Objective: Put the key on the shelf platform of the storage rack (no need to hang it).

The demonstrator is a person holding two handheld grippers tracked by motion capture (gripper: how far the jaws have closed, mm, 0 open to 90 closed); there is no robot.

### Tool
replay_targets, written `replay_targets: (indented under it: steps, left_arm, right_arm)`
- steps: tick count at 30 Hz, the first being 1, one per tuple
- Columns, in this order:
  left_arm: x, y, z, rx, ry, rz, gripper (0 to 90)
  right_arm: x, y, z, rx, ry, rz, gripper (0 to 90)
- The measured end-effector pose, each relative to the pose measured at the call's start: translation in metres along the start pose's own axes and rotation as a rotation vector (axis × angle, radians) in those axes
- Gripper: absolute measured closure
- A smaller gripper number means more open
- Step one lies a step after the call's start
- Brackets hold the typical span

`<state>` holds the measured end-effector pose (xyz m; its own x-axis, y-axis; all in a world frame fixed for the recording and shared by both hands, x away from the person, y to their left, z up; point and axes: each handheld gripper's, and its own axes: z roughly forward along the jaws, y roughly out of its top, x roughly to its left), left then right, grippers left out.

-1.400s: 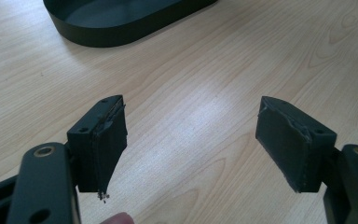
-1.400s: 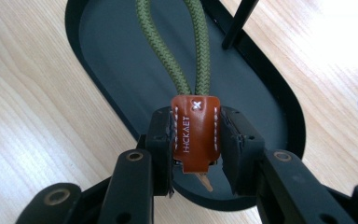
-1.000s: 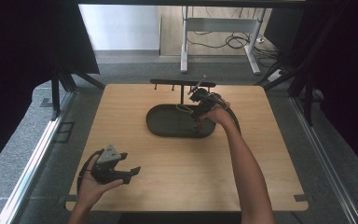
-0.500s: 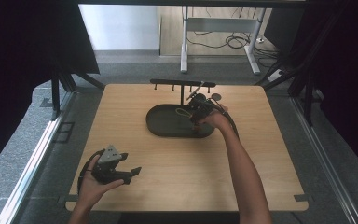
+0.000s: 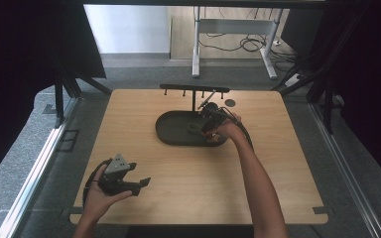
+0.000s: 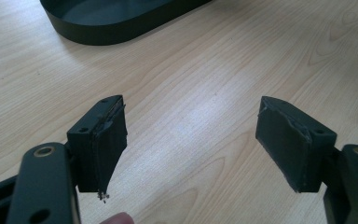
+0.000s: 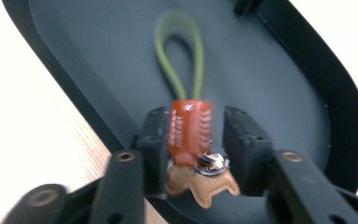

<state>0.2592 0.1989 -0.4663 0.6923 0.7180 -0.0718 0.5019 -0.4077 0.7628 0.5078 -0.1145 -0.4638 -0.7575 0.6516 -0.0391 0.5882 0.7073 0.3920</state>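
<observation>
An orange leather key fob with a green cord loop, pointing toward 12 o'clock, is flanked by the right gripper's just-opening fingers, while the left gripper's fingers are spread wide and empty.

The pale wood tabletop stands on grey carpet floor. Black curtains hang at both sides. Beyond it a white wall panel meets a wooden floor, where a grey metal desk frame stands over loose cables (daylight falls there).
</observation>
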Motion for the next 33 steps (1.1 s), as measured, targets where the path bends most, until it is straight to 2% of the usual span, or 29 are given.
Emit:
replay_targets:
  steps: [11,19,26,33]
  left_arm:
    - [-0.001,0.0,0.001,0.004,0.001,0.005,25.0]
    - [0.0,0.0,0.001,0.004,0.003,0.005,25.0]
    - [-0.002,0.001,0.002,0.008,0.007,0.007,25.0]
    - [-0.002,0.001,0.002,0.008,0.009,0.007,25.0]
  right_arm:
    - [0.005,-0.005,-0.013,-0.029,0.009,-0.012,53.8]
    - [0.011,-0.015,-0.035,-0.086,0.044,-0.02,54.0]
    - [0.02,-0.031,-0.051,-0.112,0.062,-0.045,53.3]
    - [0.028,-0.055,-0.065,-0.146,0.076,-0.051,51.7]
